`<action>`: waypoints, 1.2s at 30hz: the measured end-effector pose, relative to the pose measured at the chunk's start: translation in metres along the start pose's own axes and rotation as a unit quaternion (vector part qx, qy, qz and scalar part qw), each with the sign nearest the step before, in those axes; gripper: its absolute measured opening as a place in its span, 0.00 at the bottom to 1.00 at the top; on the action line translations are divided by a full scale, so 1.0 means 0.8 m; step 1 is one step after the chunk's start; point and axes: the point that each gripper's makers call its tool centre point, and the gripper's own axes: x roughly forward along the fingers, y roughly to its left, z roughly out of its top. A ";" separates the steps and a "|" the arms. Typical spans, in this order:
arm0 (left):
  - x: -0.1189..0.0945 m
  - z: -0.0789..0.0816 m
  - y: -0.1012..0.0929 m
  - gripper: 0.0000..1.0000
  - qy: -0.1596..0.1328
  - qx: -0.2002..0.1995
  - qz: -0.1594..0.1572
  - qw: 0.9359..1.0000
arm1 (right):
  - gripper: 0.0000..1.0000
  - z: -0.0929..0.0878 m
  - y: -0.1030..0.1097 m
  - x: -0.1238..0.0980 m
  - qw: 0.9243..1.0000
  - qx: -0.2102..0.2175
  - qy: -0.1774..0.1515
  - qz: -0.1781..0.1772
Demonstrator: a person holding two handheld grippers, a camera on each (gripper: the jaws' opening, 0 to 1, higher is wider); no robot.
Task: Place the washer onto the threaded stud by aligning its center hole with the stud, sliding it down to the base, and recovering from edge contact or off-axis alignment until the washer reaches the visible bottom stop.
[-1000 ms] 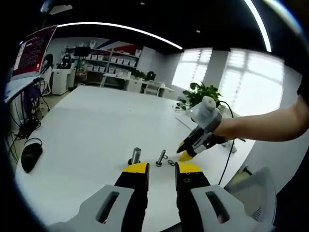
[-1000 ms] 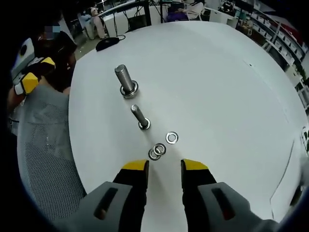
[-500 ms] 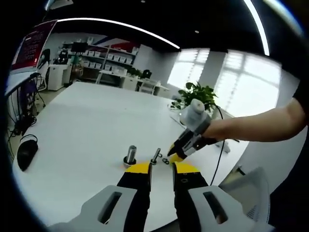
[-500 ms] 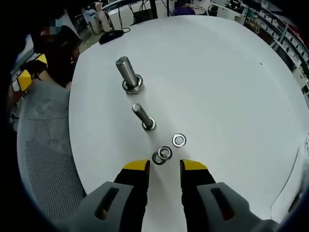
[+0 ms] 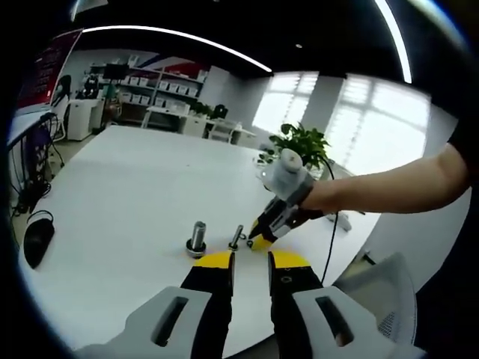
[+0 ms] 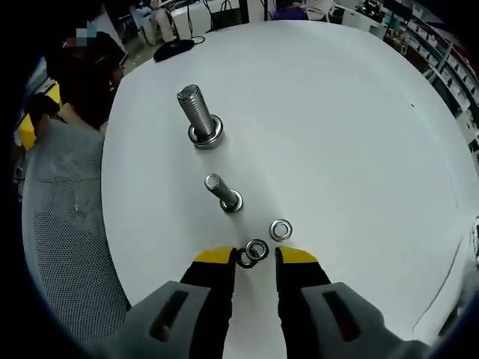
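The washers lie flat on the white bench [image 6: 359, 134]: two overlapping ones [image 6: 252, 253] sit right between the yellow tips of your right claw [image 6: 250, 256], and a third washer [image 6: 281, 229] rests just beside them, a little further out. That overlap is your first hazard; close on the pair as they lie and you may pinch both rings or flick one away, and a thin ring flat on a smooth top gives the tips little edge to bite. Your right claw is parted only narrowly and empty, so you have little margin either side of the stack. Just beyond stands the thin threaded stud [image 6: 222, 191], upright on its base and bare, and past that the thick stud [image 6: 197, 114] in its wider collar; neither carries a washer yet. Come in tilted and the hole will likely catch on the threads and hang up short of the base. In the left gripper view your left claw [image 5: 250, 259] is also narrowly open and holds nothing, with the right claw [image 5: 262, 232] low over the bench near both studs. The bench edge is close on your side, so a flicked washer could roll off.
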 end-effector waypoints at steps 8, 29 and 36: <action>0.001 -0.005 0.001 0.15 0.009 0.006 -0.001 1.000 | 0.15 0.000 0.000 0.000 1.000 -0.015 0.005 -0.006; -0.004 0.002 0.003 0.16 0.002 -0.003 -0.002 1.000 | 0.14 0.004 -0.006 -0.006 1.000 -0.007 -0.007 -0.014; -0.013 -0.002 0.018 0.16 0.016 0.024 0.023 0.999 | 0.14 0.003 -0.004 -0.005 1.000 -0.005 -0.008 -0.010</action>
